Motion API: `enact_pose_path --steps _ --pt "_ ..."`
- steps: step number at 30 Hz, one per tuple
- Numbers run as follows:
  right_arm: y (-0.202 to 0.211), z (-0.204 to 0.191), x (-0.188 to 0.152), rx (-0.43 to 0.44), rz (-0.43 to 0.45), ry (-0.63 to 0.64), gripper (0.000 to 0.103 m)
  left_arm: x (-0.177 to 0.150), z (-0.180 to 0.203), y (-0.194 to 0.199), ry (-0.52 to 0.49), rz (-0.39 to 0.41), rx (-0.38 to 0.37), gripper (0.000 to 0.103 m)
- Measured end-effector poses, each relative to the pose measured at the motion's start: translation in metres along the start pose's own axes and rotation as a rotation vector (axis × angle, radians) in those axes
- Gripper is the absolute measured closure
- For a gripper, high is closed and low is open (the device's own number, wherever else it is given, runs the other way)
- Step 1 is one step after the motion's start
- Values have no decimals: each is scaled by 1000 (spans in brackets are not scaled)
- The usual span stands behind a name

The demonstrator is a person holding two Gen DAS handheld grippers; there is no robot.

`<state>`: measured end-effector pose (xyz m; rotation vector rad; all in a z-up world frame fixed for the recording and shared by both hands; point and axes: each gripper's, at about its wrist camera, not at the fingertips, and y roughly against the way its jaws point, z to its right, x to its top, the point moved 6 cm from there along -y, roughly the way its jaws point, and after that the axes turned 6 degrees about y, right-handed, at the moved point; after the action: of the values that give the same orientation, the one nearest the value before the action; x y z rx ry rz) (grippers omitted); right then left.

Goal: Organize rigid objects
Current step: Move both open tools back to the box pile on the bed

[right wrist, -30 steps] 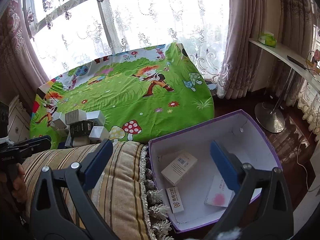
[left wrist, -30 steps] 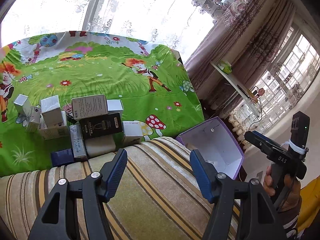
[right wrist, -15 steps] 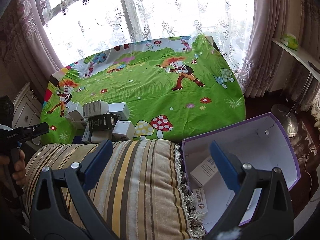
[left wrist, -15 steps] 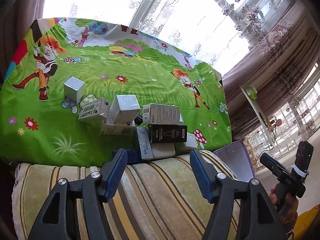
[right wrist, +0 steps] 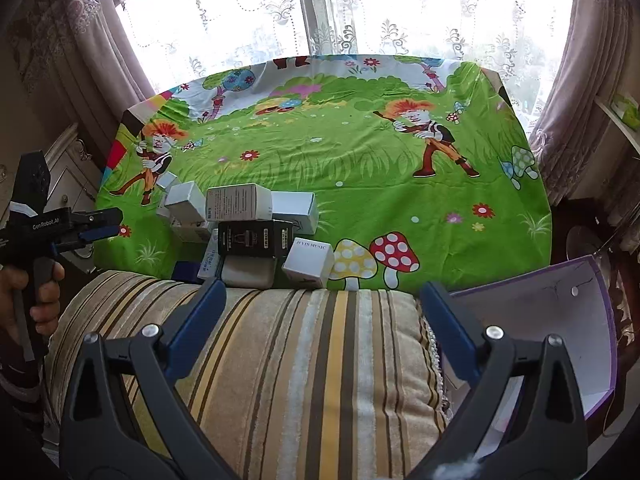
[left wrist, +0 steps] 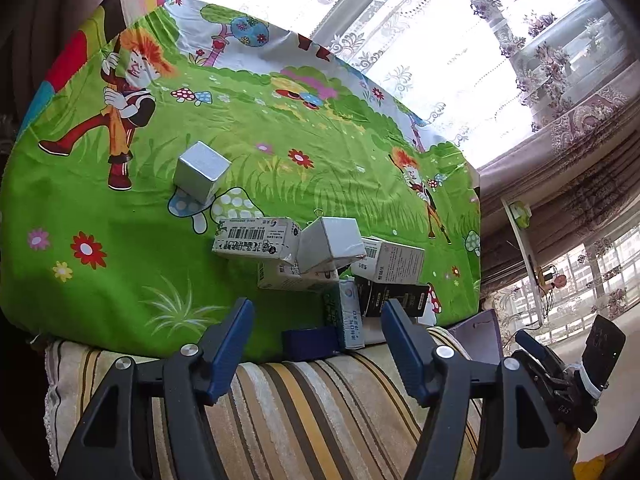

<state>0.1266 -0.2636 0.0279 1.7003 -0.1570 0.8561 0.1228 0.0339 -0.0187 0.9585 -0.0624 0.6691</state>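
Heaped small boxes (left wrist: 320, 268), white, silver and one black (right wrist: 256, 238), near the front edge of the cartoon-print surface (left wrist: 120, 264), lower ones half buried and unreadable. One silver cube (left wrist: 202, 176) apart, clear only from the left. Purple-rimmed bin (right wrist: 552, 312) cut off, contents hidden. Left hand-held gripper (left wrist: 316, 344) and right hand-held gripper (right wrist: 322, 324) both spread apart, empty, over the striped cushion (right wrist: 304, 360).

Small boxes (right wrist: 248, 224) lie clustered on the cartoon-print bedsheet (right wrist: 360, 168).
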Motion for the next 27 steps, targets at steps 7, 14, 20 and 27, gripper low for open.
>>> enact_pose_path --steps 7,14,20,27 --pt "-28 -29 13 41 -46 41 4 25 -25 -16 73 -43 -21 26" --pt "-50 -44 28 67 -76 41 4 44 -41 -35 116 -91 -44 20" --pt "-72 -56 38 97 -111 36 4 52 -49 -53 127 -142 -63 18" --pt "-91 -67 48 98 -123 22 4 54 -57 -71 82 -208 -136 16"
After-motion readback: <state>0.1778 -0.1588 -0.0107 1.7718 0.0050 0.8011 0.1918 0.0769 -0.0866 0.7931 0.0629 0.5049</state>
